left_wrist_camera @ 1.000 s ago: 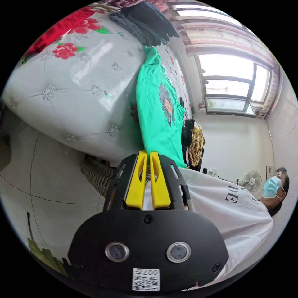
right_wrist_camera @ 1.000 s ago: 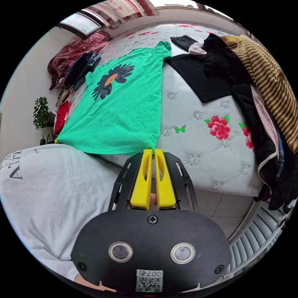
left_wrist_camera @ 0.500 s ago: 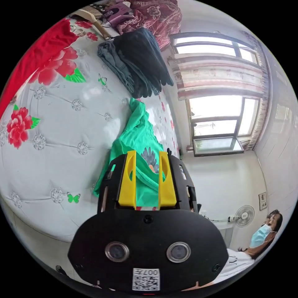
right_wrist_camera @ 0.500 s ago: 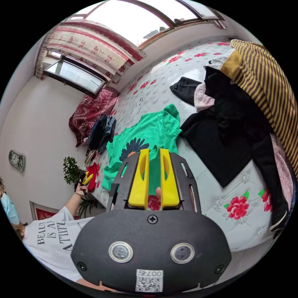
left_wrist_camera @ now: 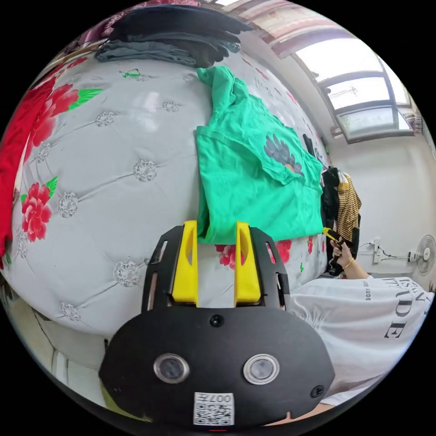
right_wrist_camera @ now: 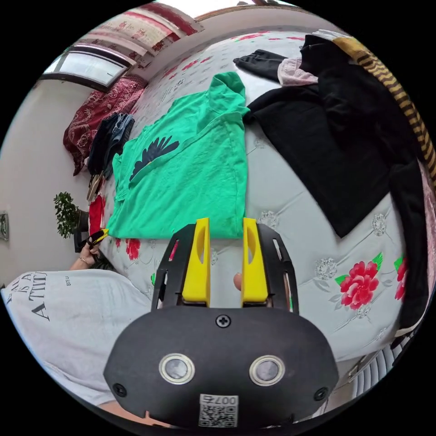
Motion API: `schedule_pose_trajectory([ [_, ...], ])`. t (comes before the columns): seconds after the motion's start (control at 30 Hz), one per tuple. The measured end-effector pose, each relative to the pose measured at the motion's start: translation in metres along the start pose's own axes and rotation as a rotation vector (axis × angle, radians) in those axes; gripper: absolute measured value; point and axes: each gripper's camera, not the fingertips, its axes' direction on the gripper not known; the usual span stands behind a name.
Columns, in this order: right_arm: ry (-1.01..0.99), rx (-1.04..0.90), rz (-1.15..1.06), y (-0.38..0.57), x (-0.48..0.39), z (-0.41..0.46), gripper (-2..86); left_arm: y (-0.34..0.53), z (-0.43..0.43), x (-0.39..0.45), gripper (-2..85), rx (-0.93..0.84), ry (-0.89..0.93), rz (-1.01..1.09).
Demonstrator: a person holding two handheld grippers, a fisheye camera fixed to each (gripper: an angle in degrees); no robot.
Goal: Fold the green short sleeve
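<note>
- The green shirt point(right_wrist_camera: 181, 177) lies folded on the flowered bed point(right_wrist_camera: 295, 254)
- Left gripper point(left_wrist_camera: 216, 225) is spread, holding nothing
- Right gripper point(right_wrist_camera: 225, 222) is spread too, just at the shirt's edge

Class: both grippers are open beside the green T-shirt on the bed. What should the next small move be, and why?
Probably close the right gripper on the near corner of the green T-shirt. The shirt lies folded up over its flower print, sleeves still out, and both the right and left gripper hang open at its near fold edge, holding nothing.
</note>
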Motion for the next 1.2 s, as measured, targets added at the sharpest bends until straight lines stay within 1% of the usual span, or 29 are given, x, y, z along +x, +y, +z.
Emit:
schedule_pose_trajectory([
  [0.03,0.026,-0.016,-0.005,-0.001,-0.002,0.002,2.1,-0.002,0.000,0.001,6.0,0.007,-0.087,-0.008],
  [0.07,0.064,-0.012,-0.022,-0.002,-0.008,-0.002,1.3,-0.007,0.001,-0.002,2.6,-0.017,-0.083,-0.019],
  [0.1,0.056,0.037,-0.046,-0.002,-0.013,-0.019,0.7,-0.010,0.001,-0.006,0.9,-0.038,-0.059,-0.040],
  [0.13,0.044,0.079,-0.061,0.000,-0.016,-0.033,0.5,-0.015,-0.009,-0.011,0.2,-0.046,0.003,-0.067],
  [0.17,-0.005,0.169,-0.095,0.005,-0.022,-0.068,0.2,-0.014,-0.033,-0.014,-0.4,0.042,0.117,-0.075],
  [0.2,-0.070,0.243,-0.137,0.015,-0.029,-0.105,0.1,-0.012,-0.048,-0.015,-0.5,0.089,0.179,-0.081],
  [0.23,-0.089,0.266,-0.161,0.021,-0.034,-0.121,0.0,-0.008,-0.074,-0.013,-0.7,0.147,0.274,-0.092],
  [0.27,-0.083,0.298,-0.200,0.035,-0.043,-0.145,-0.1,-0.001,-0.096,-0.007,-0.8,0.182,0.306,-0.076],
  [0.33,-0.058,0.286,-0.192,0.054,-0.047,-0.162,-0.2,0.014,-0.119,-0.001,-0.9,0.209,0.318,-0.076],
  [0.43,-0.148,0.187,-0.097,0.063,-0.021,-0.158,-0.2,0.029,-0.119,-0.021,-0.9,0.203,0.406,-0.149],
  [0.5,-0.227,0.176,-0.057,0.039,-0.006,-0.156,-0.2,0.019,-0.103,-0.040,-1.0,0.165,0.467,-0.207],
  [0.57,-0.229,0.186,-0.065,0.006,-0.010,-0.161,-0.3,-0.020,-0.088,-0.045,-1.0,0.122,0.550,-0.194],
  [0.63,-0.199,0.206,-0.093,-0.030,-0.027,-0.174,-0.3,-0.058,-0.091,-0.032,-1.0,0.109,0.506,-0.169],
  [0.7,-0.176,0.300,-0.152,-0.062,-0.058,-0.214,-0.3,-0.092,-0.113,-0.012,-1.0,0.152,0.490,-0.116],
  [0.77,-0.177,0.399,-0.187,-0.073,-0.080,-0.254,-0.3,-0.122,-0.159,0.017,-1.0,0.246,0.518,-0.046],
  [0.8,-0.181,0.455,-0.215,-0.074,-0.093,-0.281,-0.3,-0.128,-0.173,0.024,-1.0,0.267,0.524,-0.024],
  [0.87,-0.180,0.517,-0.271,-0.068,-0.112,-0.317,-0.3,-0.136,-0.228,0.053,-1.0,0.345,0.511,0.068],
  [0.97,-0.167,0.585,-0.412,-0.037,-0.141,-0.357,-0.3,-0.121,-0.280,0.084,-0.9,0.407,0.480,0.211],
  [1.03,-0.189,0.606,-0.494,-0.011,-0.151,-0.365,-0.3,-0.098,-0.297,0.096,-0.9,0.428,0.433,0.293],
  [1.13,-0.194,0.549,-0.572,0.032,-0.156,-0.349,-0.3,-0.047,-0.299,0.096,-0.9,0.430,0.368,0.369],
  [1.2,-0.143,0.467,-0.582,0.064,-0.156,-0.309,-0.3,-0.014,-0.282,0.082,-0.9,0.388,0.327,0.357],
])
